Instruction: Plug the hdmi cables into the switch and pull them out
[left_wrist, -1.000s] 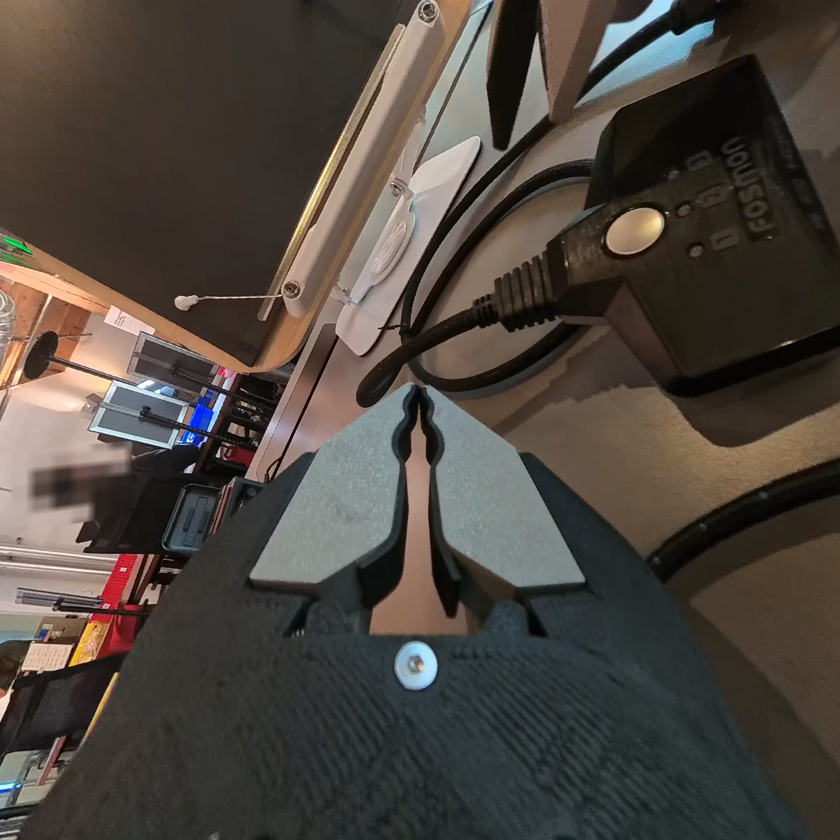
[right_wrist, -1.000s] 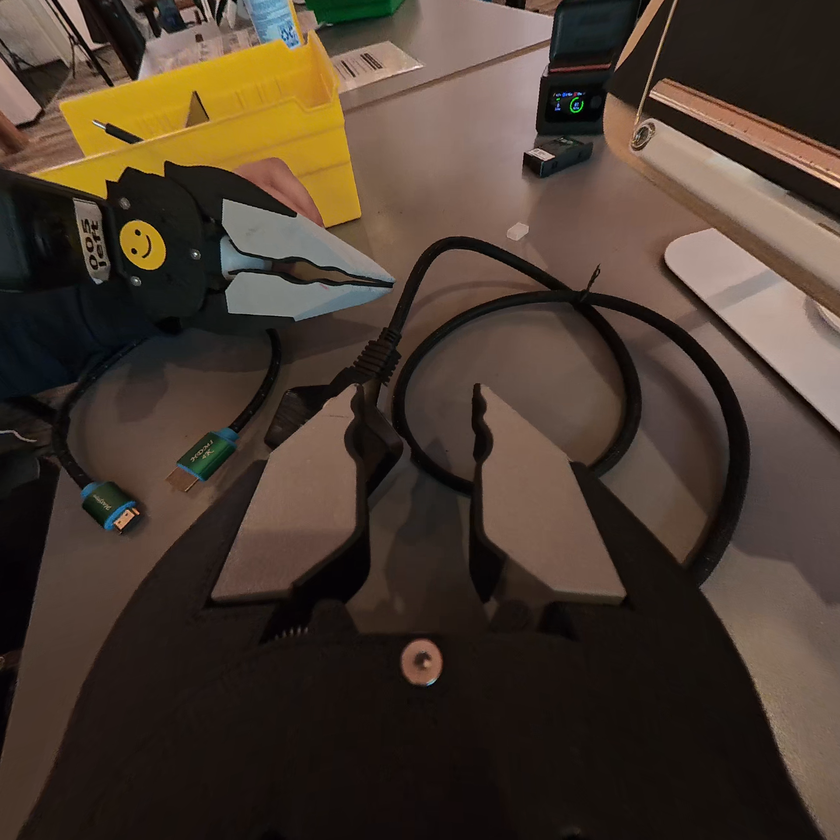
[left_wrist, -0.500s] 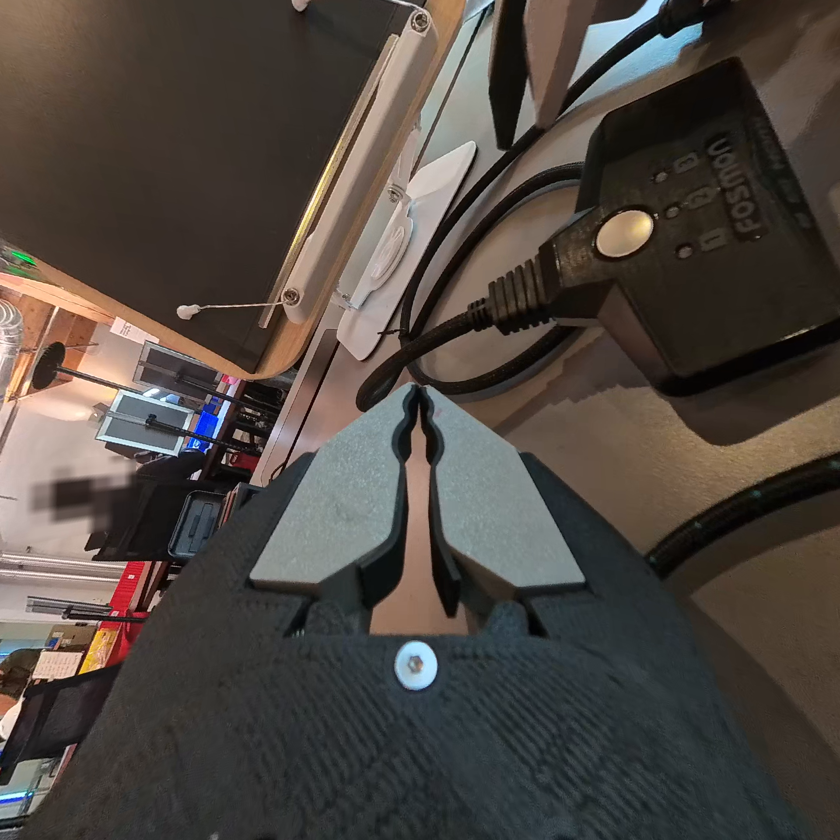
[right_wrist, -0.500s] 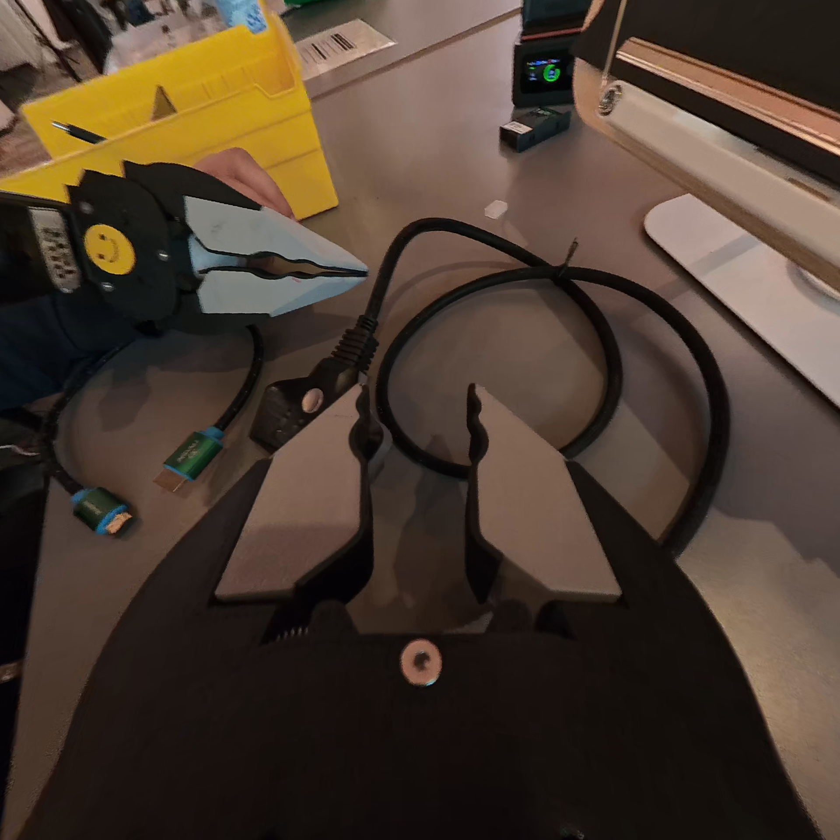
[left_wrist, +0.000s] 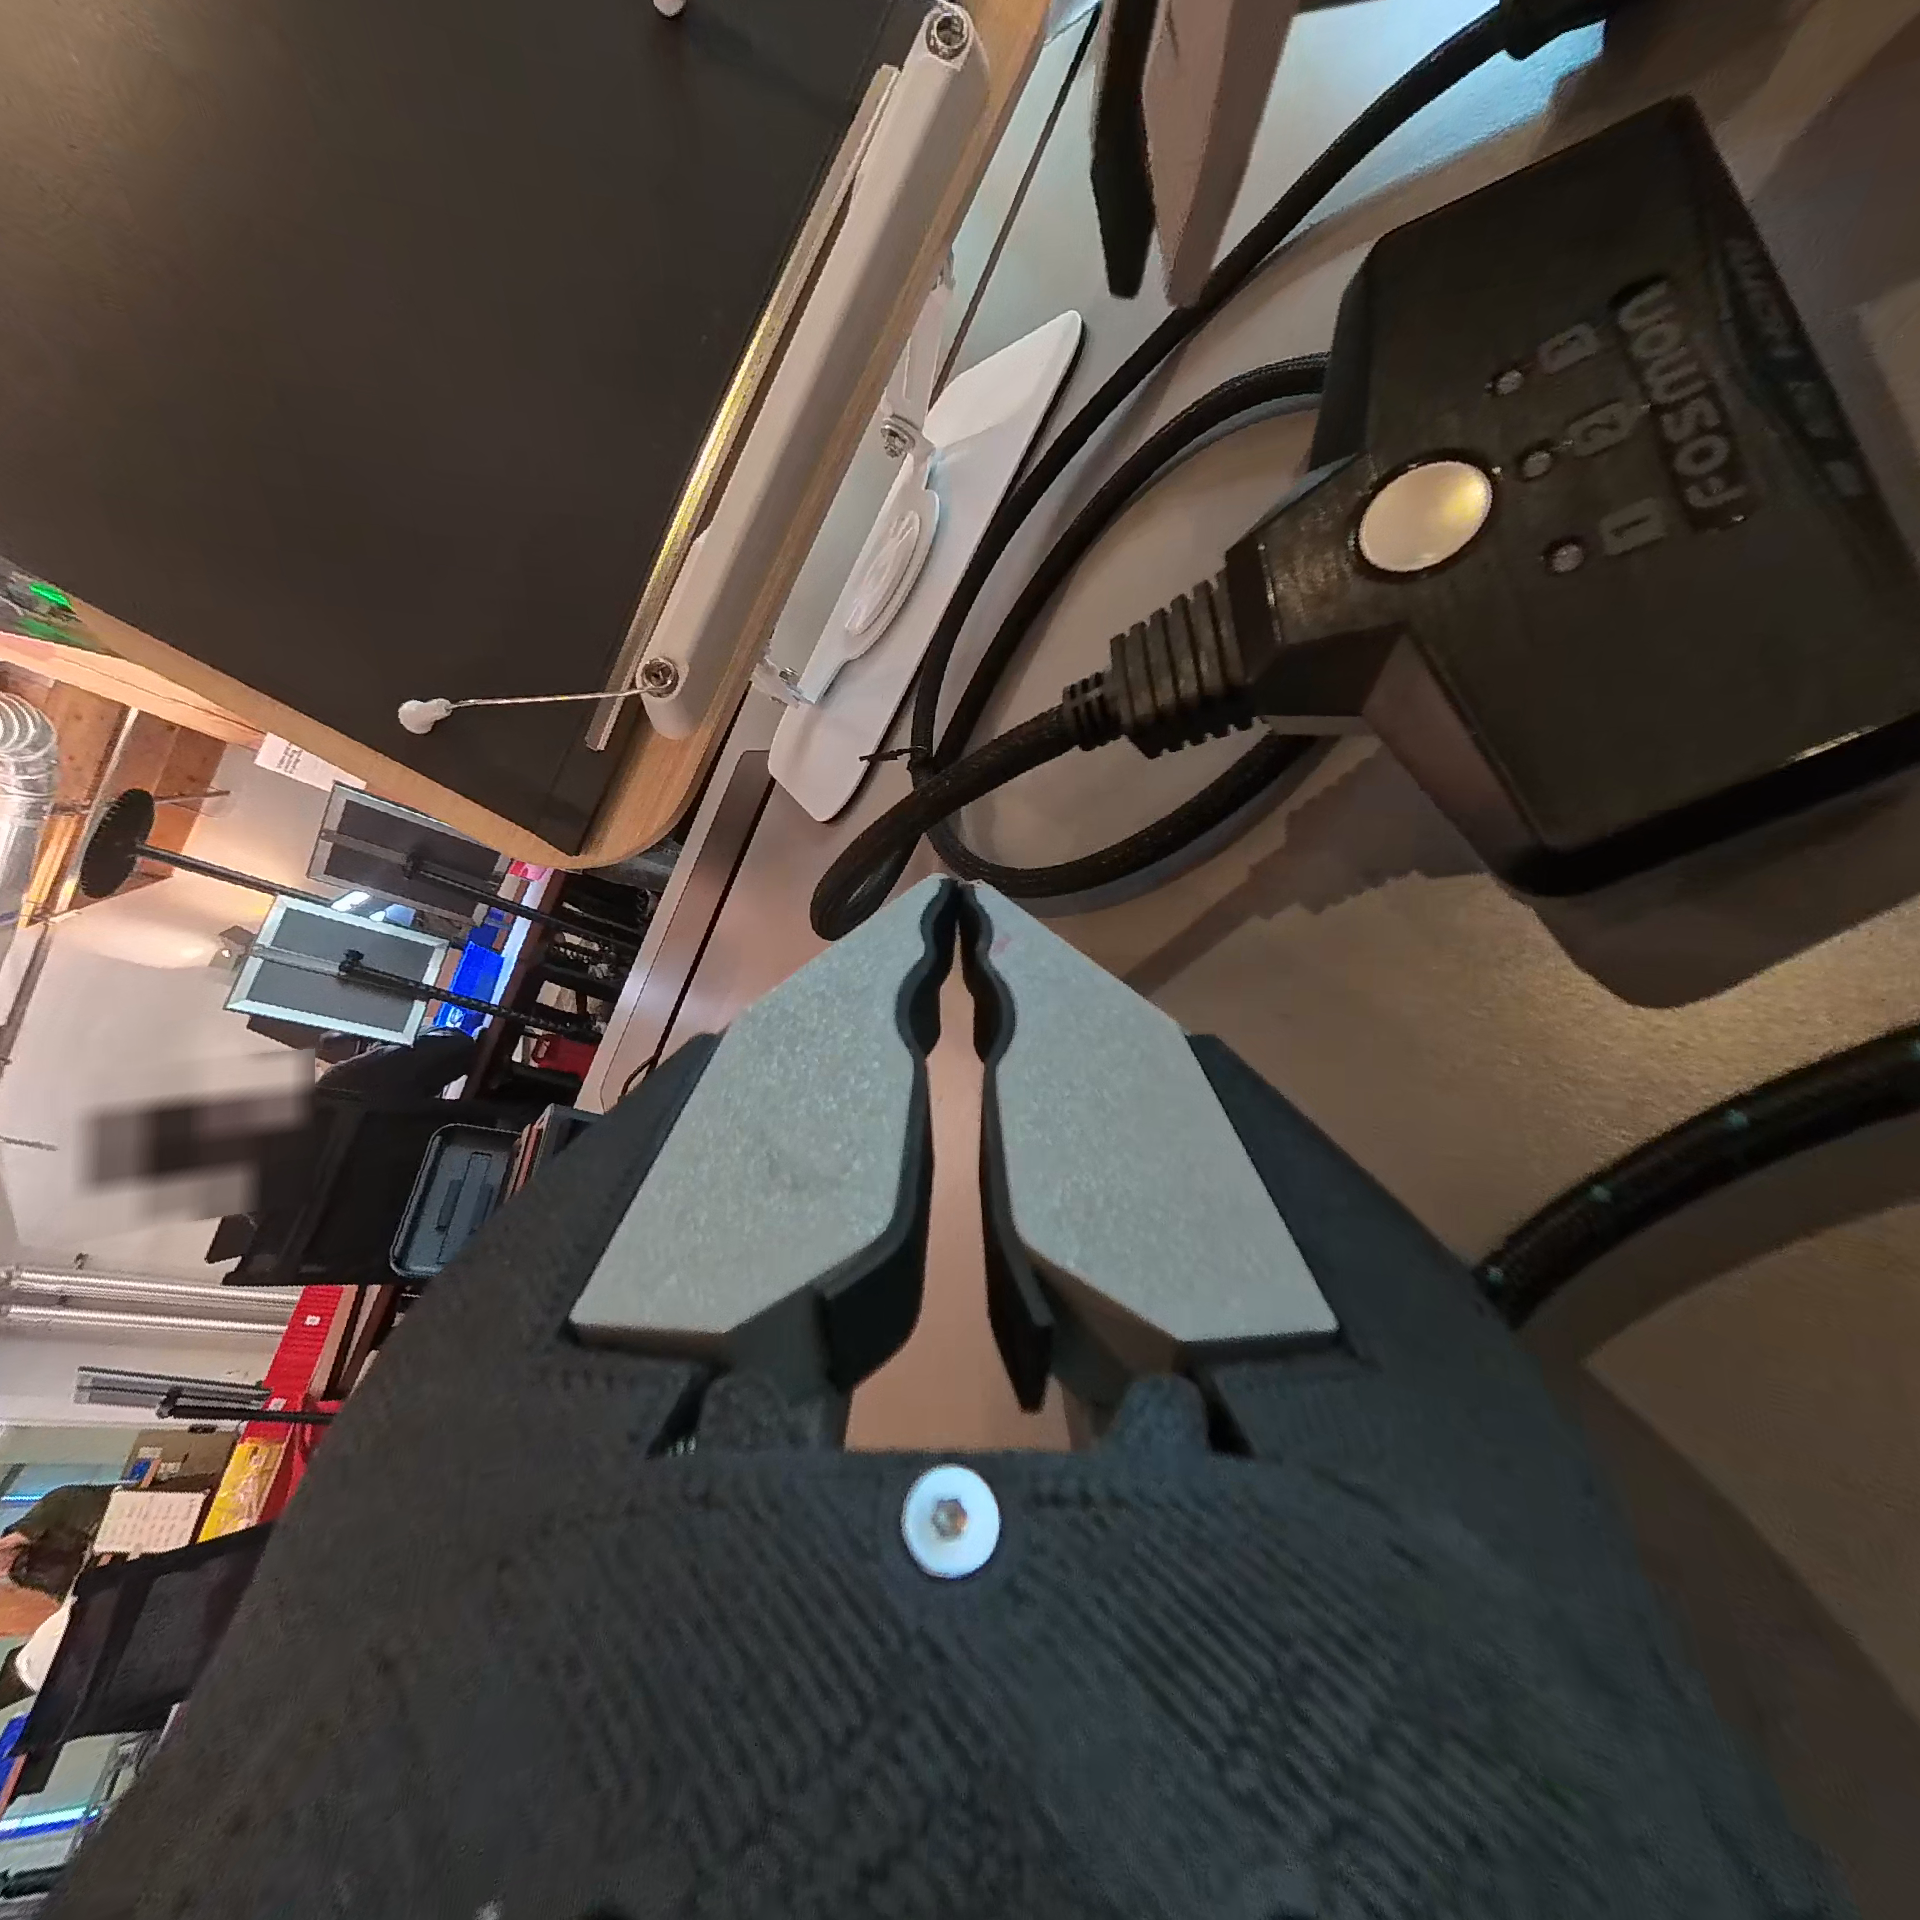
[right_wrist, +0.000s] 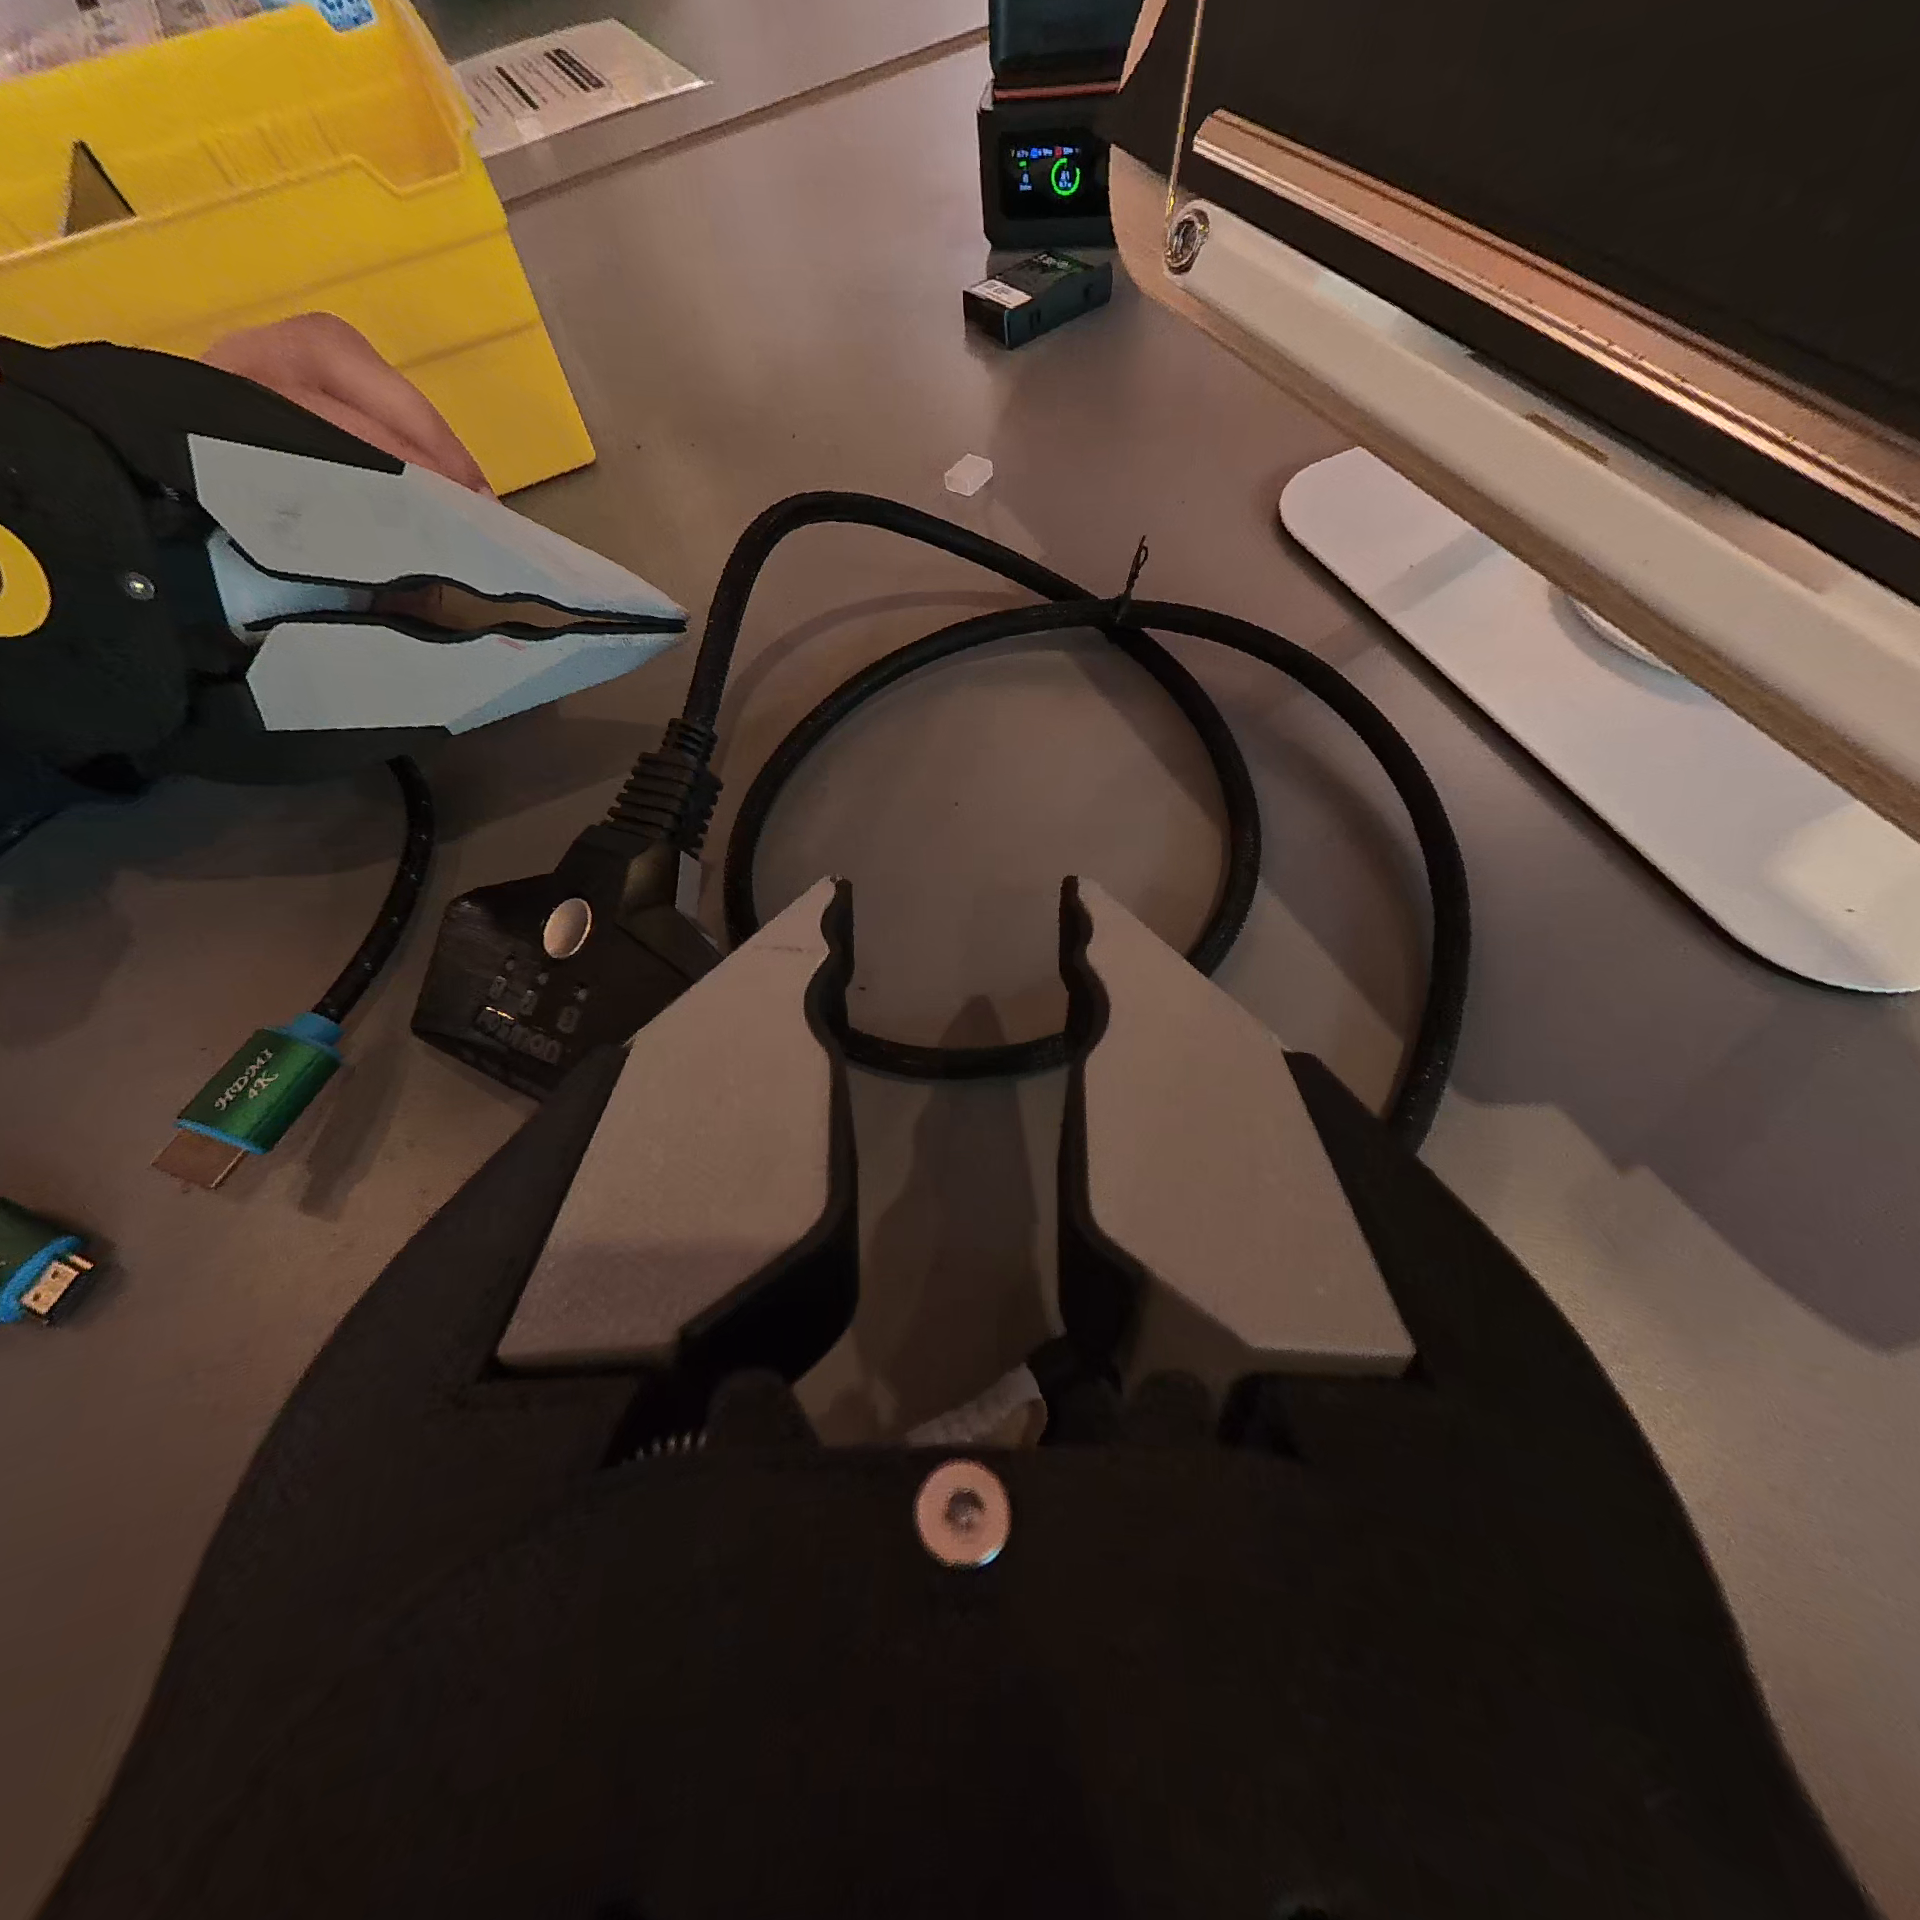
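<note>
Fingers of the left gripper (left_wrist: 958, 906) are clenched tip to tip on nothing, hovering beside the black switch (right_wrist: 540, 987); the right gripper (right_wrist: 951, 894) hangs released above the looped black cable (right_wrist: 1236, 790). Switch rests on the grey tabletop (right_wrist: 831, 343) with that cable attached; two green HDMI plugs (right_wrist: 255, 1091) lie loose just left of it, near a yellow bin (right_wrist: 312, 239).

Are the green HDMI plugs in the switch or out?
Out. Both green plugs lie loose on the table, beside the switch.
</note>
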